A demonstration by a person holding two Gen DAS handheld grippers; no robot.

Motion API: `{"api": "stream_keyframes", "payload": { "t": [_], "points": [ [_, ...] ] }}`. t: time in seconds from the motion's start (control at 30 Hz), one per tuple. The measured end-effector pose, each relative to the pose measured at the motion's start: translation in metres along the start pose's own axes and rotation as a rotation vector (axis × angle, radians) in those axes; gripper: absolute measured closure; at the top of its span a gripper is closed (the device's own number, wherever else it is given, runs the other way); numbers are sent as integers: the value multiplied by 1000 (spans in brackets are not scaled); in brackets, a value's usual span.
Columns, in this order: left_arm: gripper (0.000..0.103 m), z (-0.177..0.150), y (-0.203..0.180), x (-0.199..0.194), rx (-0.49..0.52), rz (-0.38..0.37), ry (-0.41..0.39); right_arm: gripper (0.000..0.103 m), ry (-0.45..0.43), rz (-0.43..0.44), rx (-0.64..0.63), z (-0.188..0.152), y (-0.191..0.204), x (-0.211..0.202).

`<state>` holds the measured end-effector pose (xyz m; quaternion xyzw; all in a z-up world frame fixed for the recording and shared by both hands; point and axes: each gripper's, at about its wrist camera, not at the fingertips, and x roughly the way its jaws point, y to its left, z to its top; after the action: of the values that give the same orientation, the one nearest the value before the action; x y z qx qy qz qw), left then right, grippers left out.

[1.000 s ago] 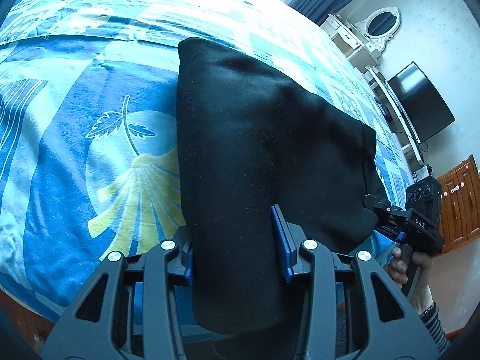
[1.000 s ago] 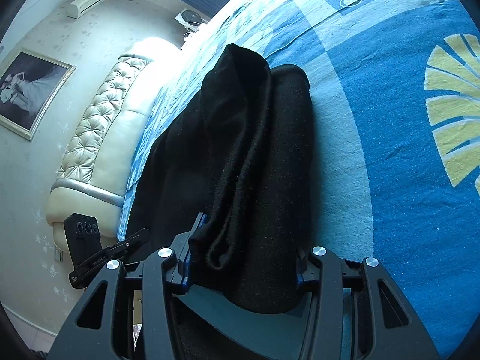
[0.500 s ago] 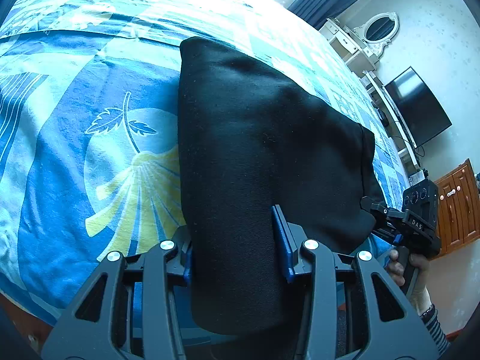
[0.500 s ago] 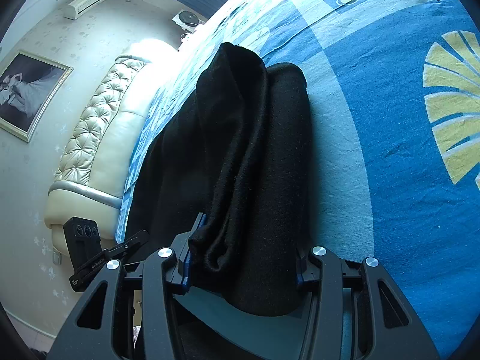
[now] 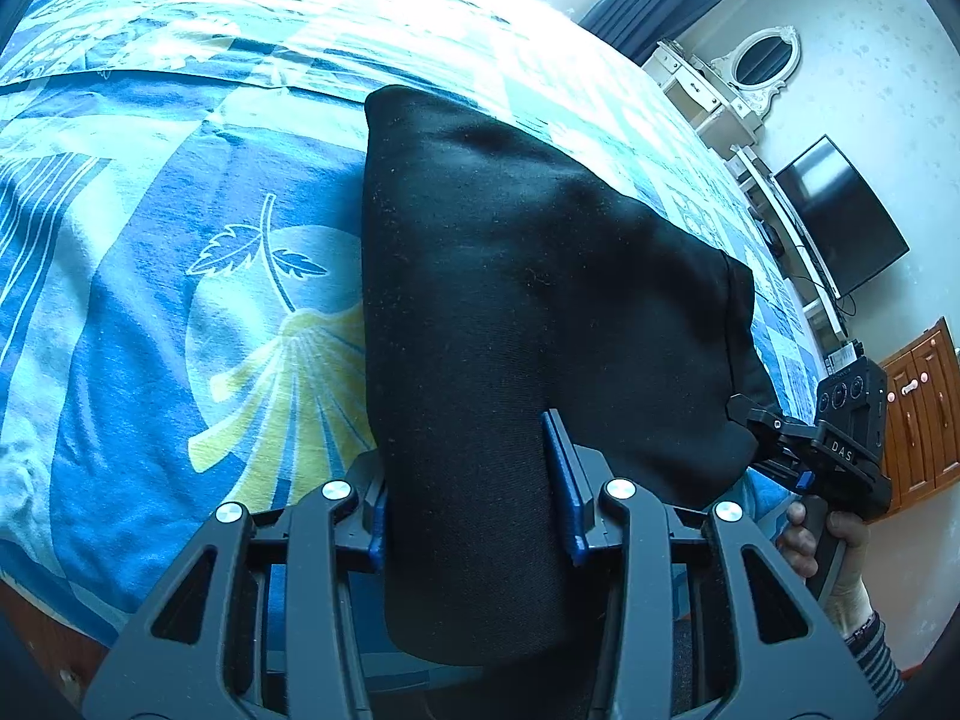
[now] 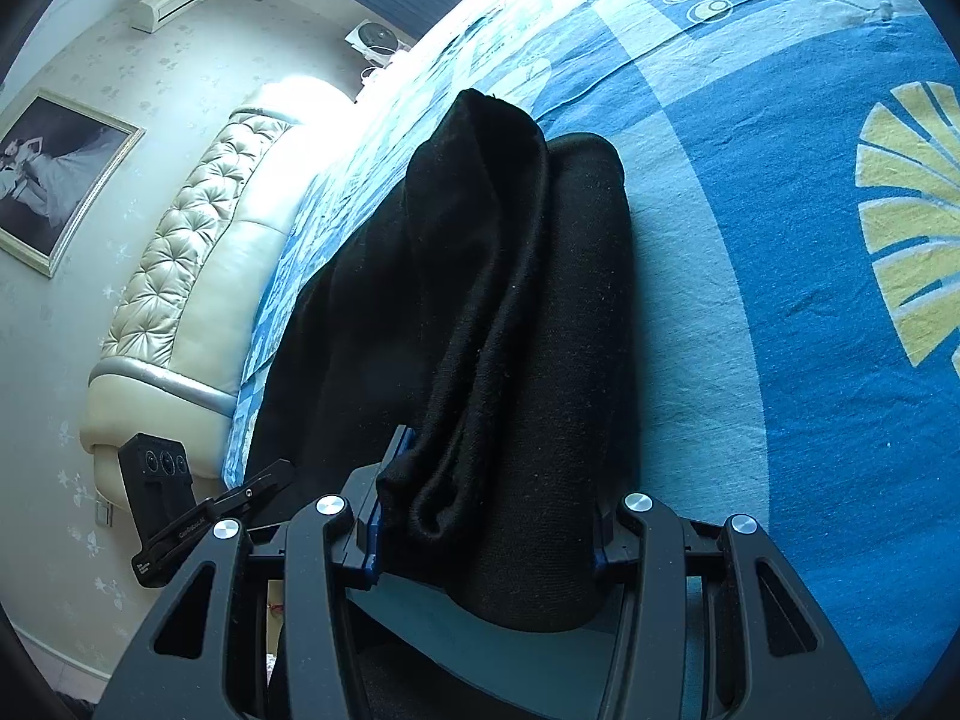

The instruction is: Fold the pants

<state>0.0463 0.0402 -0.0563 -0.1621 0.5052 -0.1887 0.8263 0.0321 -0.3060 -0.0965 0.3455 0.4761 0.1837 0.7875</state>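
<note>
Black pants (image 5: 516, 300) lie folded over on a blue patterned bedspread (image 5: 150, 276). My left gripper (image 5: 474, 498) is shut on the near left end of the fold, thick cloth filling the gap between its blue pads. My right gripper (image 6: 486, 516) is shut on the other end, where the pants (image 6: 510, 312) bunch in layers and a rolled hem hangs by the left pad. In the left wrist view the right gripper (image 5: 780, 438) shows at the cloth's right corner, held by a hand (image 5: 834, 546). The left gripper's body (image 6: 198, 516) shows low left in the right wrist view.
The bedspread (image 6: 810, 276) stretches wide beyond the pants. A tufted cream headboard (image 6: 198, 252) stands at the bed's left in the right wrist view. A dresser with an oval mirror (image 5: 762, 60), a television (image 5: 840, 216) and a wooden cabinet (image 5: 924, 414) line the far wall.
Both grippers keep their hold on the pants. The views have shifted very slightly; the fold lies in the same place.
</note>
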Motion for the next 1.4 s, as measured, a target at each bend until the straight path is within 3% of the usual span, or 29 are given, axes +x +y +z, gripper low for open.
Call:
{"api": "stream_keyframes", "payload": {
  "t": [0.73, 0.8, 0.87, 1.03, 1.17, 1.27, 1.4],
  "points": [
    [61, -4, 5, -4, 9, 20, -21, 56, 8, 43, 16, 3, -8, 12],
    [59, -4, 5, -4, 11, 19, -22, 55, 8, 50, 26, 3, -9, 12],
    [49, -3, 7, -5, 4, 15, -32, 49, 10, 73, 49, 2, -12, 10],
    [27, -5, 22, -22, -1, -56, -80, 35, 9, 67, 50, 1, -9, -5],
    [16, 5, 43, -39, -35, -140, -114, 27, -61, 48, 66, 6, -19, -31],
    [14, 27, 60, -32, -89, -237, -83, 26, -86, 69, 82, 21, -25, -36],
    [14, 56, 68, -4, -134, -273, -34, 25, -88, 87, 54, 48, -21, -21]
  ]
}}
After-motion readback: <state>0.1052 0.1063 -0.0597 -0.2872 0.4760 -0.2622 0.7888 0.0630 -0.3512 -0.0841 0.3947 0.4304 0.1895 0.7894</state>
